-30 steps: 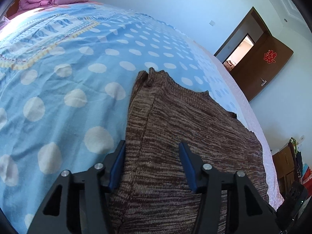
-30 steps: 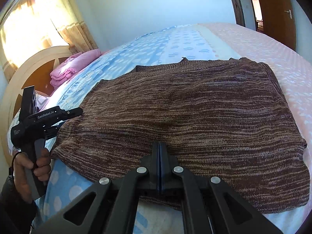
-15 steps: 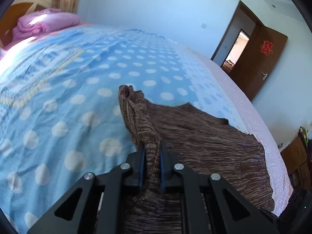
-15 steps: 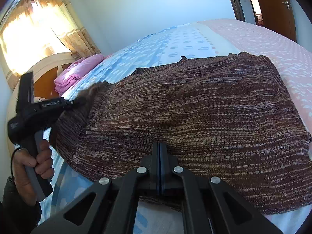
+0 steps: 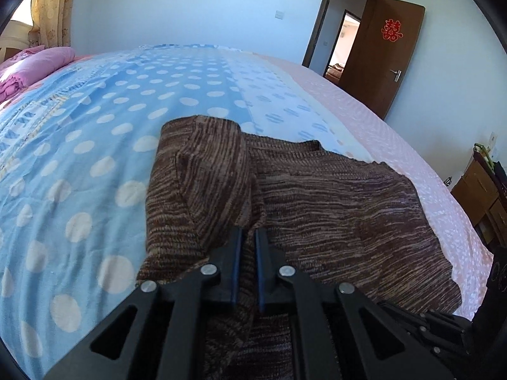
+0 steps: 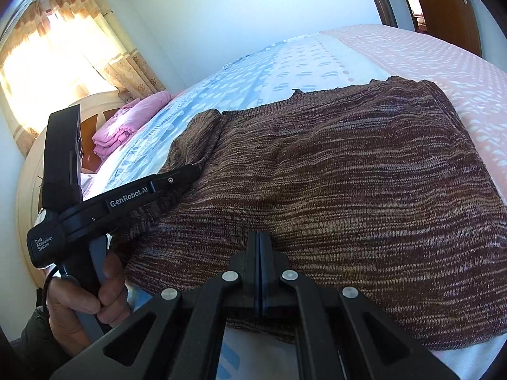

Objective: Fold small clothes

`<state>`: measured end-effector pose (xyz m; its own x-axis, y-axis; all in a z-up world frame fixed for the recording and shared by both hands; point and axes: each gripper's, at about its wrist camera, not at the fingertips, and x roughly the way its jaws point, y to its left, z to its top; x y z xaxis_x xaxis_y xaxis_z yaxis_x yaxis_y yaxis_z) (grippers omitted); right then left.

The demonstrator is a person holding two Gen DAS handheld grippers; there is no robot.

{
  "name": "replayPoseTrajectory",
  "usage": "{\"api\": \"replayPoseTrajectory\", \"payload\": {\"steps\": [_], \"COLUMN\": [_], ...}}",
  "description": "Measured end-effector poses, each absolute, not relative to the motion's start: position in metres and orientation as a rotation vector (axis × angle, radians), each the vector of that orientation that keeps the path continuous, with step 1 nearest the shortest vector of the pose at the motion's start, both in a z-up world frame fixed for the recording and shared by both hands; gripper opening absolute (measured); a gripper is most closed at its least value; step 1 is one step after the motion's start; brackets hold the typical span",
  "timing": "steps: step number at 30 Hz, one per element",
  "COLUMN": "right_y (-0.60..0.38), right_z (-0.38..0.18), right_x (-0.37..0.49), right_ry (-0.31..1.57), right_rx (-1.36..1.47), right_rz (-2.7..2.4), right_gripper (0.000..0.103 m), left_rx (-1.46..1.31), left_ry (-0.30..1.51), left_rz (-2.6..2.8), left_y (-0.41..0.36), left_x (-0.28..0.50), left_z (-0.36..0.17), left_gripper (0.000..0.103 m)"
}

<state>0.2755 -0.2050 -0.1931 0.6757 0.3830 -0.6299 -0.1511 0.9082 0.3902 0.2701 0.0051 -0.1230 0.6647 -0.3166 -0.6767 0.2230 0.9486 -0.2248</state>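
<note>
The brown knit sweater (image 6: 348, 196) is spread on the bed (image 5: 95, 164). Soft, limp knit is expected; edges are best gripped. Its left edge is pinched by the left gripper (image 5: 248, 237); the right gripper (image 6: 259, 237) is closed at the near hem.

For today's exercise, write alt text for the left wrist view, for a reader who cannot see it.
The left gripper is shut on a bunched fold of the brown knitted sweater, lifting its edge over the rest. The sweater lies on a bed with a blue polka-dot sheet; an open wooden door stands behind.
</note>
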Motion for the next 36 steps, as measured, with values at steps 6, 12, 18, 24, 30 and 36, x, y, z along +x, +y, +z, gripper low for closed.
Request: {"api": "replayPoseTrajectory", "payload": {"steps": [6, 12, 18, 24, 30, 36], "right_y": [-0.205, -0.197, -0.182, -0.169, -0.167, -0.160], "right_z": [-0.193, -0.188, -0.148, -0.143, -0.163, -0.167], "right_x": [0.276, 0.283, 0.290, 0.323, 0.344, 0.358], "right_ry": [0.777, 0.822, 0.757, 0.774, 0.835, 0.840], "right_rx": [0.306, 0.271, 0.229, 0.244, 0.404, 0.472], "right_rz": [0.297, 0.268, 0.278, 0.324, 0.399, 0.453], "right_gripper": [0.000, 0.000, 0.001, 0.001, 0.002, 0.051], "left_rx": [-0.111, -0.125, -0.145, -0.163, -0.206, -0.257], "left_ry": [0.779, 0.776, 0.773, 0.771, 0.768, 0.759], "left_rz": [-0.293, -0.297, -0.307, -0.317, -0.337, -0.360], "left_y": [-0.002, 0.001, 0.004, 0.006, 0.013, 0.019], "left_x": [0.272, 0.270, 0.271, 0.272, 0.273, 0.273], "left_z": [-0.125, -0.125, -0.126, -0.126, -0.127, -0.128], "left_gripper": [0.011, 0.012, 0.012, 0.012, 0.012, 0.012]}}
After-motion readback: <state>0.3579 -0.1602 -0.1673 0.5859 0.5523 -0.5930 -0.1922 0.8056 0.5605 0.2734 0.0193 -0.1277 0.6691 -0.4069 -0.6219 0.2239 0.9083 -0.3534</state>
